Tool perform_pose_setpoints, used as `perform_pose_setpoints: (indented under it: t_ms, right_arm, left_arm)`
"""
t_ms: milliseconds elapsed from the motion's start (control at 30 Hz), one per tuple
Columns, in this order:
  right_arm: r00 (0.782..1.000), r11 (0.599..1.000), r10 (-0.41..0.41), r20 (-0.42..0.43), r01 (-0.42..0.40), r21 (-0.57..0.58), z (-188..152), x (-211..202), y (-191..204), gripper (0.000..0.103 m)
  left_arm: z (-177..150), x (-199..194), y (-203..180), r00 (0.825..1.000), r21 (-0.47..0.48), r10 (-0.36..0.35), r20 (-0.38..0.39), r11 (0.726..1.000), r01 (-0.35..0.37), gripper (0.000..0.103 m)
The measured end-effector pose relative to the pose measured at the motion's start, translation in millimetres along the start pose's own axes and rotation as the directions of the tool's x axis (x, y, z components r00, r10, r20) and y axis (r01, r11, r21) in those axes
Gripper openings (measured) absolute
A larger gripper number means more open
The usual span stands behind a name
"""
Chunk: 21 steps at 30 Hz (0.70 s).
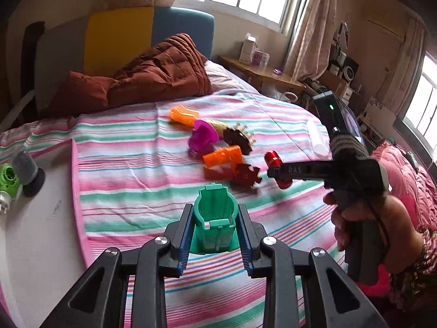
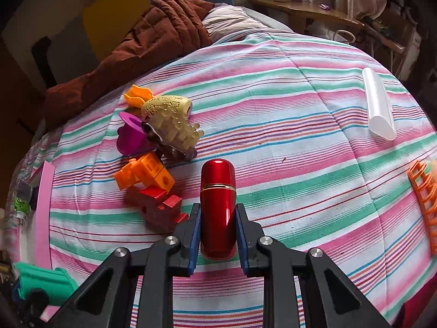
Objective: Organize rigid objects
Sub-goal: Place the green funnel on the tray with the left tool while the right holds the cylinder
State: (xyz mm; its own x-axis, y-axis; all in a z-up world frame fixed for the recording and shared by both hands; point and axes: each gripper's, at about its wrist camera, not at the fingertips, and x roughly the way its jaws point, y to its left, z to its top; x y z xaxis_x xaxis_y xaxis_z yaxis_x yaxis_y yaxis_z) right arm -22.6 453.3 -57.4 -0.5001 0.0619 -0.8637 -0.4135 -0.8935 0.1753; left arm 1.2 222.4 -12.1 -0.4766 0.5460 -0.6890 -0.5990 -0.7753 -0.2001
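Red capsule [image 2: 218, 210] pinched in right hand-held gripper [image 2: 218, 232], green holder [image 1: 214, 218] seemingly clamped in left hand-held gripper [image 1: 214, 235], striped bedspread [image 2: 300, 164] bare rightward.

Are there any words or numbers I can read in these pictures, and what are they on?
"DAS", as far as it reads: raised letters on a finger of the right gripper.
Boxes on the wooden shelf: print too small.
Red capsule-shaped case, green plastic holder: no writing visible.
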Motion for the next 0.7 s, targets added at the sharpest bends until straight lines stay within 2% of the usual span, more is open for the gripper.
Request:
perform_pose_setpoints:
  t_ms: [233,433,567,700]
  right_arm:
    - [0.999,0.999,0.017,0.042,-0.016,-0.028,-2.5,-11.4,14.1,0.023]
    - [0.996,0.997,0.068,0.063,-0.066,-0.043,-5.9,-20.3,24.8,0.023]
    - [0.989,0.991,0.122,0.08,-0.116,-0.072,-8.3,-28.2,36.9,0.023]
    - [0.986,0.984,0.144,0.081,-0.135,-0.113,-13.5,-31.8,50.6,0.023]
  left_arm:
    - [19.6,-21.4,50.5,0.998,-0.117,0.042,0.056,0.992,-0.035,0.03]
    - [35.2,-27.0,102.8,0.987,-0.212,0.134,0.086,0.971,-0.113,0.03]
    - [38.9,-17.6,138.2,0.975,-0.268,0.21,0.066,0.945,-0.185,0.03]
    - [43.1,0.8,168.6,0.963,-0.303,0.269,0.009,0.919,-0.254,0.03]
